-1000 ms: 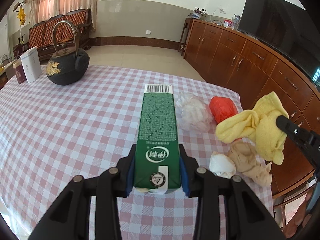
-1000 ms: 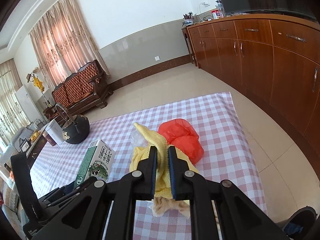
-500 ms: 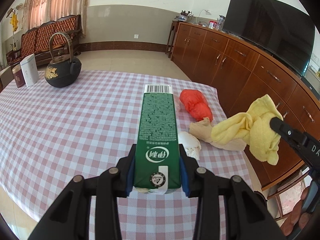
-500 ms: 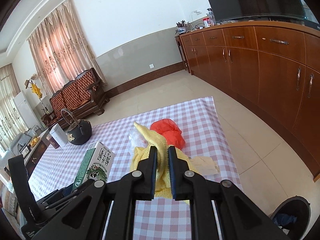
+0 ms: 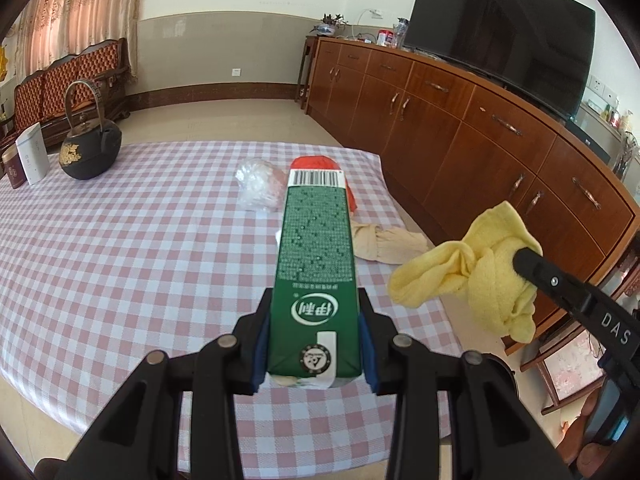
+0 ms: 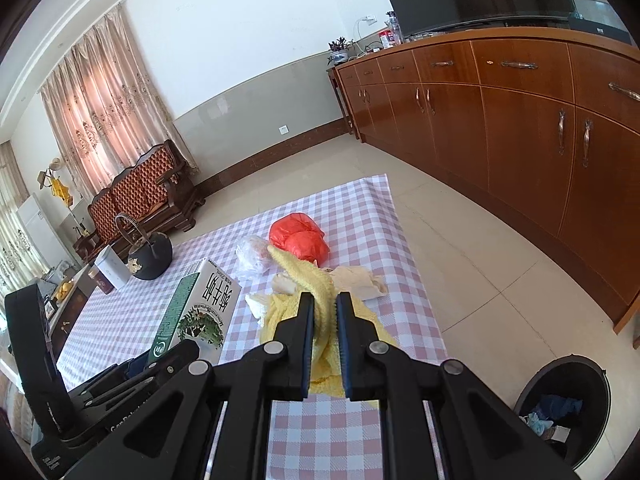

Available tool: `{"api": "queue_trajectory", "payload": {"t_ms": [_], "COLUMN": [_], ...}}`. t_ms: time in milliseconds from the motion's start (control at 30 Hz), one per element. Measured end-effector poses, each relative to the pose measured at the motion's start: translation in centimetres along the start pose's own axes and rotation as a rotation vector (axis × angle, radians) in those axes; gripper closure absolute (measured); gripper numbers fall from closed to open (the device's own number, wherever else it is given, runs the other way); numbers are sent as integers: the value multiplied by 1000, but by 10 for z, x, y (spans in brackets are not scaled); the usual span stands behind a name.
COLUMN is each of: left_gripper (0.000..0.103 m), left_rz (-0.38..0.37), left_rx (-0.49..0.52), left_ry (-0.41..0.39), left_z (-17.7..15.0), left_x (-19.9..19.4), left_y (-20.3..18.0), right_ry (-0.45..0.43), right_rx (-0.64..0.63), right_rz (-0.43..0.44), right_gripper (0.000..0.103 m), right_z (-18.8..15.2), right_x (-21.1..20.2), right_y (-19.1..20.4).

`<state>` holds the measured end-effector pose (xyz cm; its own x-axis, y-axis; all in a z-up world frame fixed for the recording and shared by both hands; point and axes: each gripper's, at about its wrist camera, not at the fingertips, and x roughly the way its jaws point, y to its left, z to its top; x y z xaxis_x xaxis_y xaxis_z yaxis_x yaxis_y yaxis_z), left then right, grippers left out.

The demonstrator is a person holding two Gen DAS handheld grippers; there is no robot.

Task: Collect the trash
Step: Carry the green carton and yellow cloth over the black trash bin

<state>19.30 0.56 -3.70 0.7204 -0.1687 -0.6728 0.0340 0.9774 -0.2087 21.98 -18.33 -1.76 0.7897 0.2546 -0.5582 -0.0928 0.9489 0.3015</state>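
Observation:
My left gripper (image 5: 314, 312) is shut on a green milk carton (image 5: 314, 268), held lengthwise above the checked table (image 5: 120, 260). The same carton (image 6: 196, 308) shows at the left of the right wrist view. My right gripper (image 6: 324, 312) is shut on a crumpled yellow cloth (image 6: 316, 300), which hangs off the table's right edge in the left wrist view as the yellow cloth (image 5: 480, 276). On the table lie a red plastic bag (image 6: 298, 240), a clear plastic bag (image 6: 252, 254), a beige crumpled paper (image 6: 356, 280) and a white scrap (image 6: 256, 304).
A black trash bin (image 6: 560, 400) with rubbish inside stands on the floor at the lower right. A black kettle (image 5: 90, 148), a white box (image 5: 32, 154) and a dark red tin (image 5: 12, 166) sit at the table's far left. Wooden cabinets (image 6: 520, 120) line the right wall.
Both grippers have drawn back and toward the table's right edge with the carton and the cloth. The trash on the table looks farther off, and the bin has come into view.

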Motion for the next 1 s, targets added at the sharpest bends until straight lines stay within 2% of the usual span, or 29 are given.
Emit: {"api": "queue_trajectory", "payload": {"t_ms": [400, 733, 1000], "left_gripper": [64, 64, 64], "left_rz": [-133, -265, -343], "left_rx": [99, 216, 298], "left_ry": [35, 99, 174], "left_z": [-17, -41, -73], "left_x": [3, 15, 31], "left_y": [-75, -150, -212], "right_ry": [-51, -82, -84], "right_rx": [73, 185, 278], "right_rz": [-101, -244, -361], "right_gripper": [91, 91, 91], "right_z": [-7, -26, -52], "right_x": [-49, -97, -137], "right_y": [-55, -133, -202]}}
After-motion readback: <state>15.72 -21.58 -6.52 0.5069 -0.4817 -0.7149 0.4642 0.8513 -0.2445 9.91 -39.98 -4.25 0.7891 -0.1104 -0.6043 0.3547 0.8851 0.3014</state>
